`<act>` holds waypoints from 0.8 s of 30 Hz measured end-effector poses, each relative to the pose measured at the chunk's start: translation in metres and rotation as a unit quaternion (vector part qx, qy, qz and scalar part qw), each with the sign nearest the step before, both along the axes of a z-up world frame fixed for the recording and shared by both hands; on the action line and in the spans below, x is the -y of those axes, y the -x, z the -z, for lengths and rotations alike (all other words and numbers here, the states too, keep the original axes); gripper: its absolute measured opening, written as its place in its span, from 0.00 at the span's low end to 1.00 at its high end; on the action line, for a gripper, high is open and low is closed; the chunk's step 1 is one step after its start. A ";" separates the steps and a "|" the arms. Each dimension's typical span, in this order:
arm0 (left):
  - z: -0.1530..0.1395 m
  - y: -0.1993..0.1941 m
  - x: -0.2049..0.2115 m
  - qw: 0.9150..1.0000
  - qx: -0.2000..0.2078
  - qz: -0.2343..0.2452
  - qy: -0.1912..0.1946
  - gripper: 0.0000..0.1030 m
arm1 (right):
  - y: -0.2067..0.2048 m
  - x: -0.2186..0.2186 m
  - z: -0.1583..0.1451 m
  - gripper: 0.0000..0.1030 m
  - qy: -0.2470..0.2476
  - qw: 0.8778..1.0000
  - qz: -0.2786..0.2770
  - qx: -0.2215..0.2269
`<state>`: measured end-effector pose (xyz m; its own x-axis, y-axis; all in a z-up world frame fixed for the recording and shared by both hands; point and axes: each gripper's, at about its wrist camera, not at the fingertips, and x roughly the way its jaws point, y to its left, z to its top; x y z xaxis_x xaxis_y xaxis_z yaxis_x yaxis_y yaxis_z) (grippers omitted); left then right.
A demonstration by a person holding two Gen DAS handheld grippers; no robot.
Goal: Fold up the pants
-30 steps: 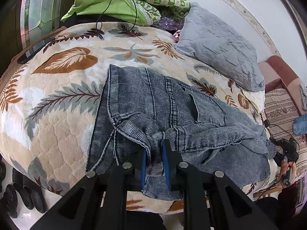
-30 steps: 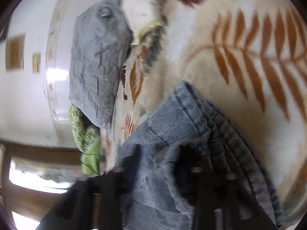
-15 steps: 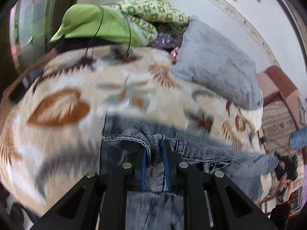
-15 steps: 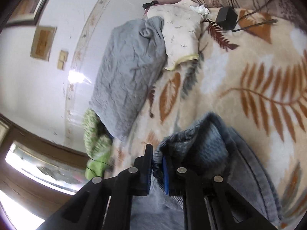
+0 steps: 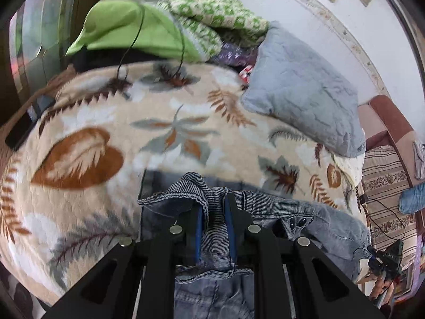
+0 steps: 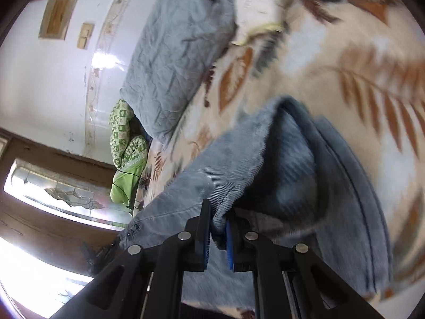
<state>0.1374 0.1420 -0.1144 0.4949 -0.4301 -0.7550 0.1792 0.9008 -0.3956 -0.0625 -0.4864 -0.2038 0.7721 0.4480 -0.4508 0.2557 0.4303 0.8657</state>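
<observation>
1. The grey-blue washed denim pants (image 5: pixel 268 207) lie bunched at the near edge of a bed, partly lifted off it, with the two dark waistband buttons (image 5: pixel 297 222) facing up on the right of the left wrist view.
2. The left gripper (image 5: pixel 214 212) is clamped narrowly on a gathered fold of the ribbed denim, its blue pads (image 5: pixel 198 228) pressing the cloth from both sides.
3. The right gripper (image 6: pixel 218 227) is likewise pinched tight on an edge of the pants (image 6: pixel 233 175), cloth squeezed between its blue pads (image 6: pixel 229 242); the rest of the fabric hangs in a loose fold to the right.
4. Under the pants is a cream plush blanket with brown and grey leaf prints (image 5: pixel 111 138), covering the bed.
5. A grey quilted pillow (image 5: pixel 302 98) rests at the far side of the blanket, against the white wall (image 5: pixel 287 2).
6. Beside the pillow sits a pile with a bright green cloth (image 5: pixel 124 32) and a green-and-white patterned quilt (image 5: pixel 212 8); a thin black cable (image 5: pixel 132 42) runs over the green cloth.
7. At the right edge of the left wrist view, a person's hand (image 5: pixel 381 289) shows, holding the other gripper's handle.
</observation>
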 end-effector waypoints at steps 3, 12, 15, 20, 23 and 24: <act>0.009 0.006 -0.005 1.000 -0.010 -0.004 0.004 0.16 | 0.007 -0.001 0.002 0.10 0.015 1.000 0.016 -0.006; -0.045 -0.052 0.025 1.000 0.017 -0.012 -0.016 0.14 | -0.039 0.025 -0.057 0.10 -0.036 0.992 0.084 0.084; -0.091 -0.062 0.023 0.997 0.074 -0.024 0.000 0.13 | -0.062 0.033 -0.099 0.10 -0.038 0.986 0.093 0.133; -0.120 -0.032 0.015 0.988 0.154 0.002 -0.011 0.13 | -0.055 0.020 -0.140 0.10 0.014 0.978 0.082 0.190; -0.084 -0.027 0.013 0.991 0.120 0.009 -0.053 0.22 | -0.040 0.015 -0.119 0.10 0.031 0.984 0.073 0.163; -0.072 -0.032 0.009 0.994 0.096 0.002 -0.059 0.43 | -0.034 0.016 -0.103 0.10 0.037 0.987 0.072 0.138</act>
